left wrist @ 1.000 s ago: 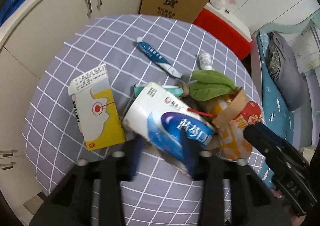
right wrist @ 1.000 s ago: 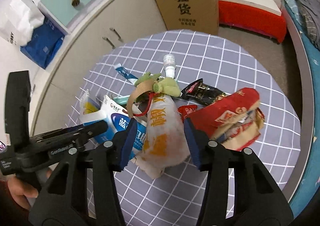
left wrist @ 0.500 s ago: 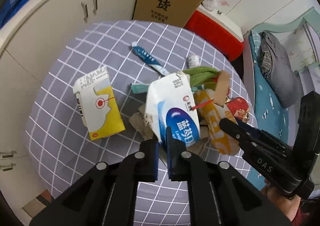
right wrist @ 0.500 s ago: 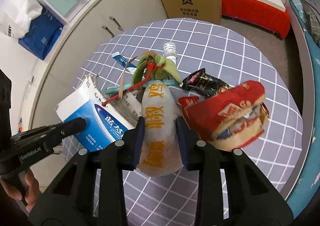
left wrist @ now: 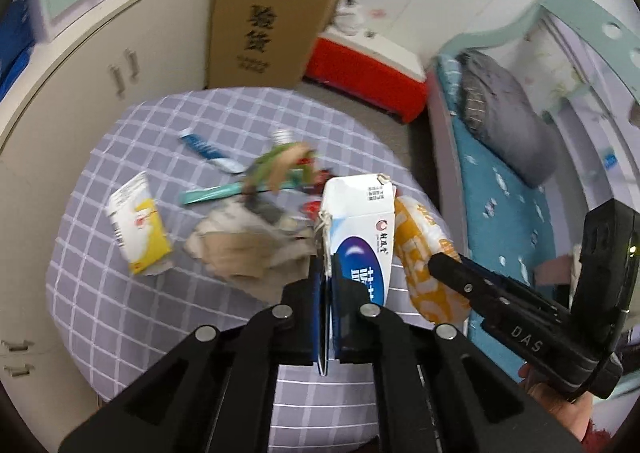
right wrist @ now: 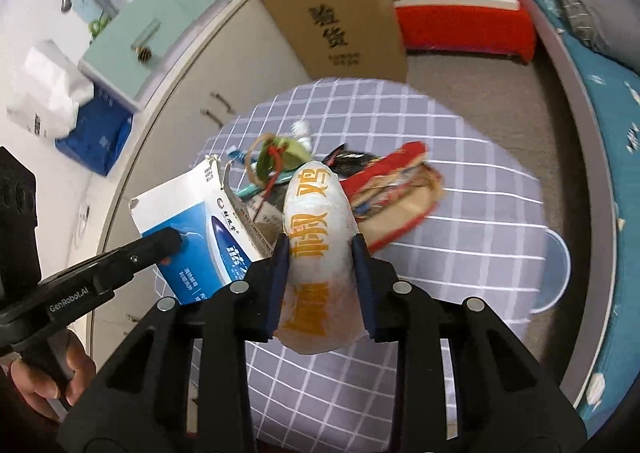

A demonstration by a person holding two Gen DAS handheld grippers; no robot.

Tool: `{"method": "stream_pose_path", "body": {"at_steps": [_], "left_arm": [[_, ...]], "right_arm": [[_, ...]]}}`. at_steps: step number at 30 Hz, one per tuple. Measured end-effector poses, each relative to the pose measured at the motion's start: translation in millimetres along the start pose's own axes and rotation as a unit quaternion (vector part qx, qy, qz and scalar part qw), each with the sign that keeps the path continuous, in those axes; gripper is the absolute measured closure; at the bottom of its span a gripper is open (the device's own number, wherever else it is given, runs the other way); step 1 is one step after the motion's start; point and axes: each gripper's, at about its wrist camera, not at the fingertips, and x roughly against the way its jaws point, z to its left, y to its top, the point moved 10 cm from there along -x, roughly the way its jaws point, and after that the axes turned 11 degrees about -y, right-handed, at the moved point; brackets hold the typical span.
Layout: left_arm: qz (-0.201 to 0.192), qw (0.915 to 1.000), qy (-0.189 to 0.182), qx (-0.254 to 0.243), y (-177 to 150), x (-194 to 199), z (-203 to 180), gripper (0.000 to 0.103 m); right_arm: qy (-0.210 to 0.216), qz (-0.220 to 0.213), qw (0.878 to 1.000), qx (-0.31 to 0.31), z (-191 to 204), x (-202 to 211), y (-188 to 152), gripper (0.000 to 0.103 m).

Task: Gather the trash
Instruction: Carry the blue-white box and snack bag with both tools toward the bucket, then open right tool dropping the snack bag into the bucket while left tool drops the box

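L claw [left wrist: 329, 285] pinches blue carton [left wrist: 362, 229]; R claw [right wrist: 320, 273] grips white bag [right wrist: 318, 253].

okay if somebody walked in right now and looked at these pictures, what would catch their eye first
Probably the two pieces of trash held up over the table: the left gripper pinches the edge of a white and blue carton, and beside it the right gripper squeezes a white bag with orange lettering. Below them, the checked tablecloth is littered with wrappers, and a tall cardboard box stands behind the table.
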Motion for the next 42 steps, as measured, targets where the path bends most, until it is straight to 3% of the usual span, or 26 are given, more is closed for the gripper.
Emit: {"method": "stream_pose_path", "body": {"at_steps": [8, 14, 21, 28, 29, 30, 32, 37, 42], "left_arm": [[0.009, 0.9971, -0.030, -0.069, -3, -28, -95, 0.099], [0.017, 0.9933, -0.045, -0.105, -8, -63, -181, 0.099], [0.027, 0.9884, -0.058, -0.138, -13, -112, -265, 0.099], [0.037, 0.9861, -0.058, -0.151, -17, -151, -311, 0.099], [0.040, 0.9859, -0.057, -0.152, -17, -157, -316, 0.099], [0.042, 0.9856, -0.058, -0.153, -18, -159, -317, 0.099], [0.045, 0.9852, -0.057, -0.155, -18, -168, -325, 0.099], [0.057, 0.9834, -0.053, -0.164, -21, -186, -340, 0.099], [0.072, 0.9807, -0.055, -0.173, -24, -204, -355, 0.099]], "right_arm": [[-0.019, -0.050, 0.997, -0.060, -81, 56, -3, 0.072], [-0.045, -0.076, 0.991, -0.101, -175, 96, -4, 0.072], [-0.074, -0.081, 0.987, -0.119, -266, 114, -8, 0.072], [-0.082, -0.076, 0.985, -0.129, -328, 112, -7, 0.068], [-0.081, -0.078, 0.985, -0.131, -334, 111, -6, 0.063], [-0.080, -0.080, 0.984, -0.135, -338, 110, -5, 0.052], [-0.080, -0.081, 0.983, -0.144, -352, 105, -3, 0.045], [-0.077, -0.070, 0.982, -0.158, -378, 97, -3, 0.043], [-0.097, -0.091, 0.981, -0.144, -384, 112, 6, 0.039]]}}
